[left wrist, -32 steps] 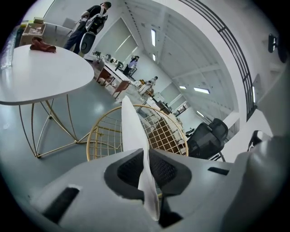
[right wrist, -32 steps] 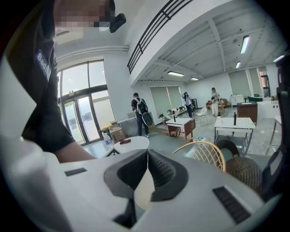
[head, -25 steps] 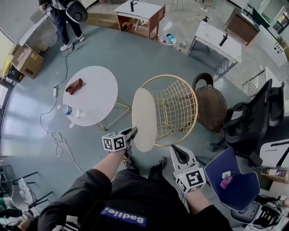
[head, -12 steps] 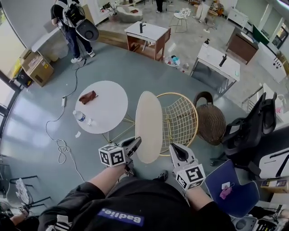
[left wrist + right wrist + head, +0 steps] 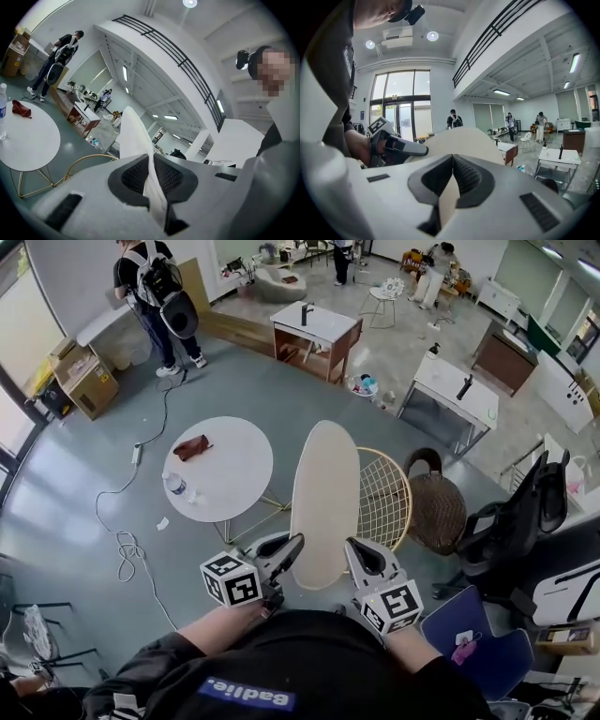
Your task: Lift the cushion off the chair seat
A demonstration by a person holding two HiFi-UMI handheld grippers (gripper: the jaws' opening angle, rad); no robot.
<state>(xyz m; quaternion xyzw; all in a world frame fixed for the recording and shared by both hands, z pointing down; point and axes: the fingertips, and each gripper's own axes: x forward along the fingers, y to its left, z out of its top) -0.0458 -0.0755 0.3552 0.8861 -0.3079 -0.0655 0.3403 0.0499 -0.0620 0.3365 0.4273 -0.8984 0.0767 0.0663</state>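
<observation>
Both grippers, left (image 5: 292,547) & right (image 5: 352,549), clamped tight on the cushion (image 5: 323,502) edge, cushion up above the wire chair (image 5: 386,498).

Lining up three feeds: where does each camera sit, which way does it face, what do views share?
Head view: on the head, facing steeply down at cushion, chair; sleeves, left gripper, right gripper show.
Left gripper view: along jaws shut on cushion, toward white table; shoulder shows.
Right gripper view: along jaws shut on cushion; left hand shows.
Shared: the cushion.
</observation>
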